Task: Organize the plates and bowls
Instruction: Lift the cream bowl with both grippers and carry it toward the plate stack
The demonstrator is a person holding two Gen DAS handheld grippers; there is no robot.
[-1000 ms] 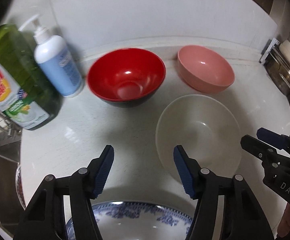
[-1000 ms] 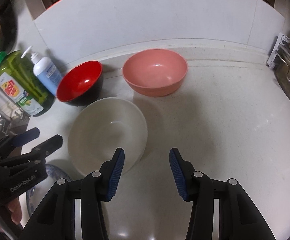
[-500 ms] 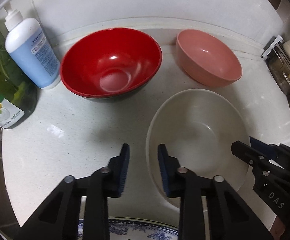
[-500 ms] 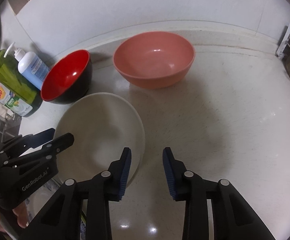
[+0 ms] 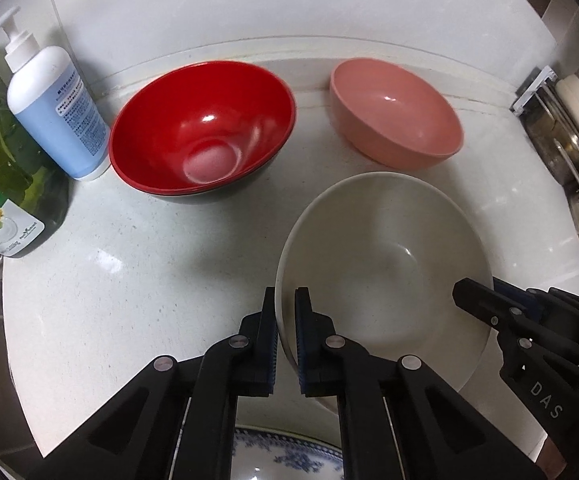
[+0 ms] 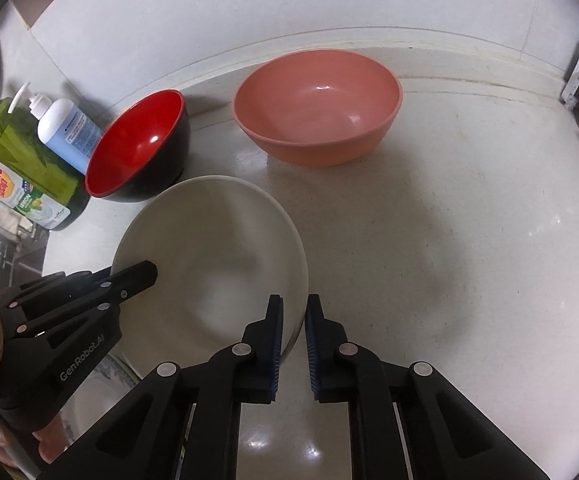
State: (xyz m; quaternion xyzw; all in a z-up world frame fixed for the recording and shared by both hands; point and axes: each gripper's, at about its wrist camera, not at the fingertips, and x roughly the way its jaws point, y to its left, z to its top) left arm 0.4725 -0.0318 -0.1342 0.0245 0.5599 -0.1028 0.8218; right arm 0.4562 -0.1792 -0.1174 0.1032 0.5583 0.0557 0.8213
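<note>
Now left gripper (image 5: pixel 285 312) jaws just closed, pinching white bowl (image 5: pixel 385 264) rim; right gripper (image 6: pixel 293 320) likewise, opposite rim.

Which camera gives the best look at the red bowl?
The left wrist view: the red bowl sits near centre, its whole inside visible. The right wrist view shows it smaller, off to the left, side-on, revealing its black outside.
</note>
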